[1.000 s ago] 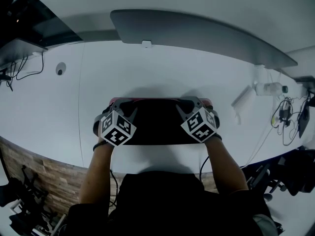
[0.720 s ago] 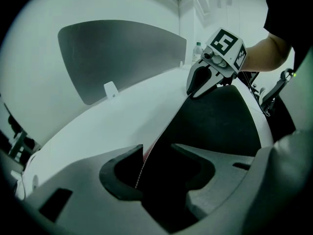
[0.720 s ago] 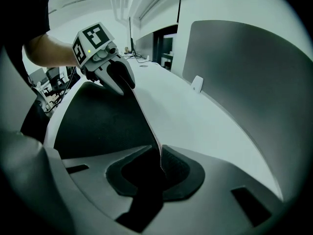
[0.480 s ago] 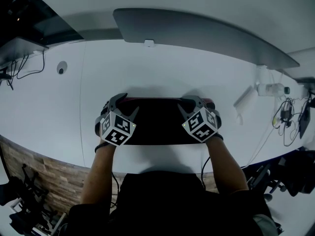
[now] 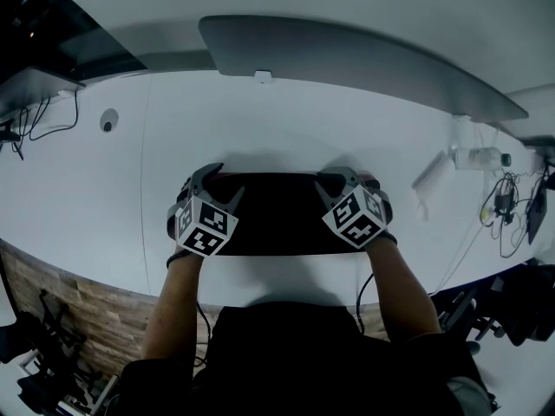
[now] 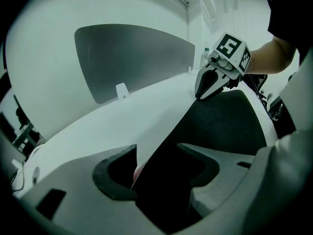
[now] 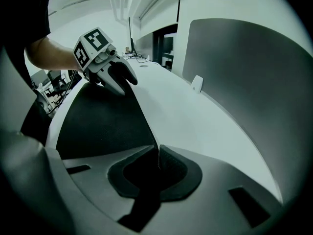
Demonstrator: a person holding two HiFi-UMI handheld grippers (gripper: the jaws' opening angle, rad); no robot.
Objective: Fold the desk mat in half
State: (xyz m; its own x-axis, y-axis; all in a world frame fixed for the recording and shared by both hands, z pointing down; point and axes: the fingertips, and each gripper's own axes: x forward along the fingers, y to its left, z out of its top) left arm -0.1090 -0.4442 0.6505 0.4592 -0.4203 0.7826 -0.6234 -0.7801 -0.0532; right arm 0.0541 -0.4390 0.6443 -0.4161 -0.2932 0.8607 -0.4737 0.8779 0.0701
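The black desk mat (image 5: 277, 219) lies folded over on the white table (image 5: 260, 120), just in front of the person. My left gripper (image 5: 218, 185) is at its far left corner. Its jaws have just been opening and now stand open (image 6: 156, 148); the mat's corner, with a pink underside, lies loose between them. At the far right corner, my right gripper (image 5: 338, 180) has just been closing. It is shut (image 7: 158, 148) on the mat's edge (image 7: 102, 121). Each gripper shows in the other's view: the right gripper (image 6: 203, 93) and the left gripper (image 7: 124, 84).
A grey partition panel (image 5: 347, 55) stands along the table's far side, with a small white tag (image 5: 263, 76) at its foot. A cable hole (image 5: 107, 121) is at the left. A bottle (image 5: 477, 156) and cables (image 5: 503, 206) lie at the right.
The left jaws have opened off the mat's corner. The mat's far edge has sunk and less of its red underside shows. Both hands have hardly shifted.
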